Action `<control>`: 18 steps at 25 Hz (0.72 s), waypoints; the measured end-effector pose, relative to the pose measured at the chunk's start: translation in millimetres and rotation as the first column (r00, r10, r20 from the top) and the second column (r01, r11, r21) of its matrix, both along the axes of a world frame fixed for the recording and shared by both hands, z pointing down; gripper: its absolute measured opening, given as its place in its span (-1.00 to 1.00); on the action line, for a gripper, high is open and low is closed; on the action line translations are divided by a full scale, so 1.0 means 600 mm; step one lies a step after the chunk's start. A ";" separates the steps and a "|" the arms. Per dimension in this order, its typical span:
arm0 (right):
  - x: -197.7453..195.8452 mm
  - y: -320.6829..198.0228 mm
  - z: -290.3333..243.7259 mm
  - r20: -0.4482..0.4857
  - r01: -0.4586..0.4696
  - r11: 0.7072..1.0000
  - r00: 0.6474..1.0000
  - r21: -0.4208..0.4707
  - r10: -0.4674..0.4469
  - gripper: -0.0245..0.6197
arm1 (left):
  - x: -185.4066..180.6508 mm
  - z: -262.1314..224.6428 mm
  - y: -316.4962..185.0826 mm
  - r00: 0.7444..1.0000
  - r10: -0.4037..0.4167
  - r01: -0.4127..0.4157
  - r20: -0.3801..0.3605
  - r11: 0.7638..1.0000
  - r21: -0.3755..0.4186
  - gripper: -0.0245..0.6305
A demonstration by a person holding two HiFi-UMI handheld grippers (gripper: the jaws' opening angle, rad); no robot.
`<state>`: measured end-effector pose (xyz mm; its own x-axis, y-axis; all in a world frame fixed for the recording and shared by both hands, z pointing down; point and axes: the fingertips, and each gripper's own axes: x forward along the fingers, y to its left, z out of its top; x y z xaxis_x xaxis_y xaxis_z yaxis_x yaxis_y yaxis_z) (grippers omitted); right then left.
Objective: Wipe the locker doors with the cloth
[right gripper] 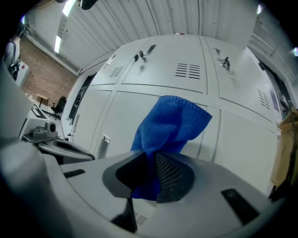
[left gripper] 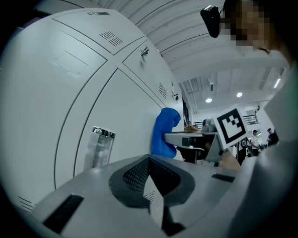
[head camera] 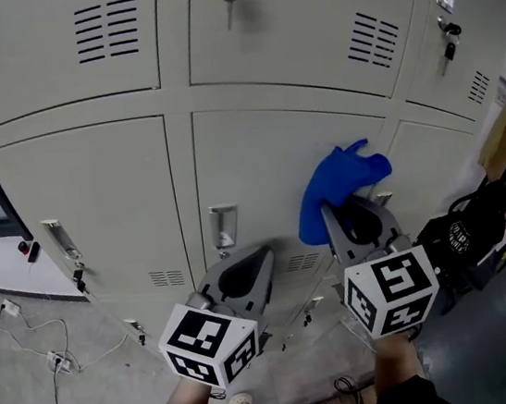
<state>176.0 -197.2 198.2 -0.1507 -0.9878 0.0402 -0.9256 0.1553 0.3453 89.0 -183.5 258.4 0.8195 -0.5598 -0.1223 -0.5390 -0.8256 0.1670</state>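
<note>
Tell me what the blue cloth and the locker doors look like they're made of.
The blue cloth looks like microfibre or terry: a fuzzy looped nap shows and it folds softly. The locker doors are likely painted sheet metal: smooth, pale, faintly glossy faces with punched vent slots.

**Grey floor, ribbed ceiling, brick at the far end**

The grey concrete floor at the foot of the lockers carries loose white cables and a power strip. A low white surface stands at the left. A black bag sits at the right. Overhead, a corrugated ceiling bears a strip light; round ceiling lamps glow farther off. A brick wall closes the far end.
</note>
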 end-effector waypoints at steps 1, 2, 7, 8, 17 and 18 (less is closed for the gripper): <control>-0.019 0.001 0.002 -0.008 0.025 1.000 1.000 -0.001 -0.025 -0.73 | -0.009 0.001 -0.001 1.000 -0.013 0.013 -0.001 1.000 -0.004 -0.89; -0.037 0.000 0.005 -0.014 0.048 0.999 0.999 -0.002 -0.048 -0.73 | -0.018 0.003 -0.001 1.000 -0.026 0.026 0.000 1.000 -0.007 -0.89; -0.119 -0.014 0.031 -0.037 0.141 0.990 0.989 -0.026 -0.142 -0.73 | -0.072 0.015 -0.007 0.994 -0.106 0.106 0.010 0.994 -0.017 -0.89; -0.130 -0.018 0.037 -0.042 0.150 0.988 0.988 -0.032 -0.151 -0.73 | -0.085 0.017 -0.011 0.992 -0.123 0.123 0.008 0.992 -0.021 -0.89; -0.174 -0.059 0.066 -0.070 0.142 0.989 0.987 -0.033 -0.144 -0.73 | -0.138 0.027 -0.037 0.983 -0.183 0.183 0.006 0.982 -0.033 -0.89; -0.175 -0.060 0.066 -0.066 0.148 0.989 0.987 -0.028 -0.149 -0.73 | -0.138 0.028 -0.040 0.983 -0.183 0.183 0.006 0.983 -0.032 -0.89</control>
